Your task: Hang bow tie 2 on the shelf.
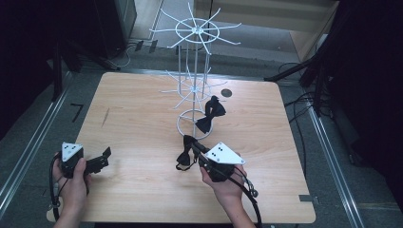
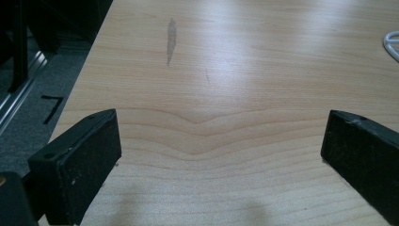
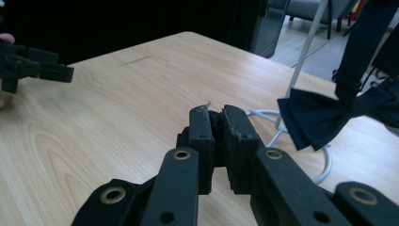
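**A:** Where's the bow tie sitting, and which way is it turned?

**B:** Two are seen. One bow tie [image 1: 187, 153] is pinched at the tip of the right hand-held gripper [image 1: 198, 153], just in front of the rack's ring base. From the high view its long axis is seen running roughly toward and away from the person, one end up near the ring, the other drooping toward the tabletop [image 1: 142, 190]. The second bow tie [image 1: 210, 114] is seen at the white wire rack [image 1: 195, 71], tilted on a diagonal, lower wing down-left over the base ring, upper wing up-right.

**A:** And the jaws?

**B:** On the right hand-held gripper [image 3: 215, 123] the jaws are seen pressed nearly together with a bit of dark fabric caught between them; the rest of the held tie can't be made out there. A dark bow tie [image 3: 315, 117] is shown off to the right instead, beside the rack's pole.

**A:** Left side?

**B:** The left hand-held gripper [image 1: 105, 156] is held low at the near left edge, well apart from both ties. In its own view [image 2: 221, 150] the jaws are spread wide over bare wood, with a grey smudge [image 2: 171, 40] further out. That smudge is barely visible from above.
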